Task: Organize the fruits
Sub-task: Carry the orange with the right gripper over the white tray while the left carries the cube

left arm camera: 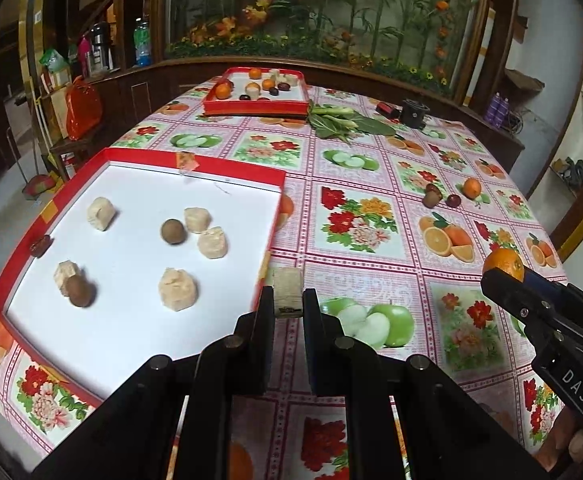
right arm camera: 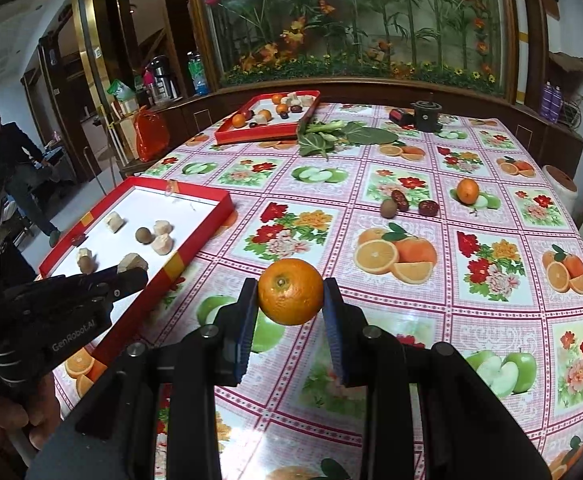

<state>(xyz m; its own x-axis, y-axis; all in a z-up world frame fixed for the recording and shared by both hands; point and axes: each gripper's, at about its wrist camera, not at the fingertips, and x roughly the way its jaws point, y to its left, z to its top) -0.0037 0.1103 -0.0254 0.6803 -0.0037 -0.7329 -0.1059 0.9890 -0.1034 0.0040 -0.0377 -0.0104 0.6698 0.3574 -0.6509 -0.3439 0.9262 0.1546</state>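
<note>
Left tongs clenched on a pale chunk, held just right of the near red tray. Right tongs grasping an orange above the counter. Suggest: carry the chunk over the rim (clear the wall first), lower into bare white space beside the other chunks, then let go. Keep the orange clear.

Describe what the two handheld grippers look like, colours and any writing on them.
Both are matte black linkage frames with round silver pivot pins. The left gripper has plain black fingers; white GenRobot.AI lettering shows on its body. The right gripper has ribbed blue pads on its fingers and white DAS lettering.
</note>
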